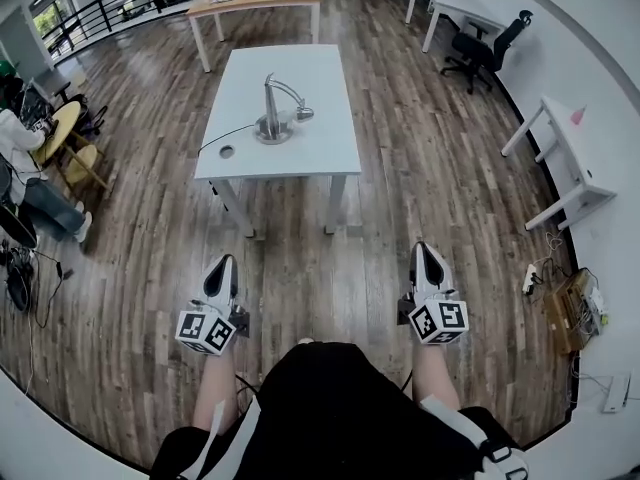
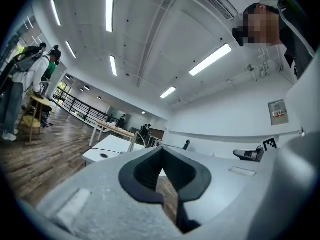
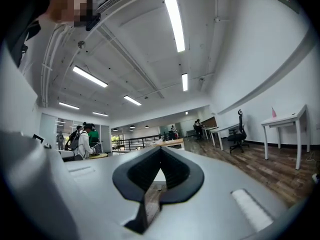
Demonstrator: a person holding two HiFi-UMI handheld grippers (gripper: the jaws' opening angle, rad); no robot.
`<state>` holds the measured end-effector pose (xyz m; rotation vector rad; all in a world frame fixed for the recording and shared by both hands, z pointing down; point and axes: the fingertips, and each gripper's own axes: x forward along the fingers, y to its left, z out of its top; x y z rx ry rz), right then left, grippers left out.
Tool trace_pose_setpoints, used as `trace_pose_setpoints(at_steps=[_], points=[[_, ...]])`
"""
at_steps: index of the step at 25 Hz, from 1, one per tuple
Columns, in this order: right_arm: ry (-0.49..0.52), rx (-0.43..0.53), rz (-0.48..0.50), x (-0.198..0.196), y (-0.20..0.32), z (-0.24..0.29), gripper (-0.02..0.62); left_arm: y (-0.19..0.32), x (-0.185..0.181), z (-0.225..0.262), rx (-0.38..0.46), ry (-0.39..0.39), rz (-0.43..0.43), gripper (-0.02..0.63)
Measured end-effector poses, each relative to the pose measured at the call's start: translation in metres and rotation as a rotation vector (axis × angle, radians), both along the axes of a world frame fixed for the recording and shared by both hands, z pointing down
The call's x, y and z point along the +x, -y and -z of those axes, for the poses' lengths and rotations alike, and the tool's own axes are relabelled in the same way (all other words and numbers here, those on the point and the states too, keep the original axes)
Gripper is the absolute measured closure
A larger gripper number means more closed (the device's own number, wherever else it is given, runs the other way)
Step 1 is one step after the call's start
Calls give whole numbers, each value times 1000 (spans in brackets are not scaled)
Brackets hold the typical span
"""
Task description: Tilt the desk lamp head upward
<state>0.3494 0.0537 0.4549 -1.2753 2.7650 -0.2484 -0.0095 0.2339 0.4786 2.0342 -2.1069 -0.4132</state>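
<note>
Head view: lamp (image 1: 275, 113) stands on the table (image 1: 320, 153), well apart from left gripper (image 1: 221, 266) and right gripper (image 1: 426, 254). Gripper views alone show both jaws closed, empty.

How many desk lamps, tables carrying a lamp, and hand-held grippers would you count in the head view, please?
desk lamp: 1
white table carrying it: 1
grippers: 2, the left gripper and the right gripper, both shut with nothing between the jaws
Total: 4
</note>
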Motion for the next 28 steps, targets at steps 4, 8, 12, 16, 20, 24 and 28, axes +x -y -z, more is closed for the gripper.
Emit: trace_pose_setpoints(at_steps=[4,8,12,16,20,24,28], points=[[19,-14,38,-33,6,0,591,-19,-28,-1,-1,-6,61,609],[22,-18,93,-70,9,0,591,-39,-48,-2,-2,-9,109,609],[14,-6,184,-112,-3,0,591,-64,-66,-3,-3,-5,163,609],[-6,-6,234,-135,-7,2,591,-86,-79,-7,-3,-22,221,609],[-12,-13,285,-155,-14,-3,591,-103,-86,-14,-17,-32,252,609],[-21,-26,329,-168,-22,-9,591,-126,-98,-25,-32,-55,325,609],[-26,-74,328,-168,-16,-25,591,-135,-100,-37,-64,-64,353,609]])
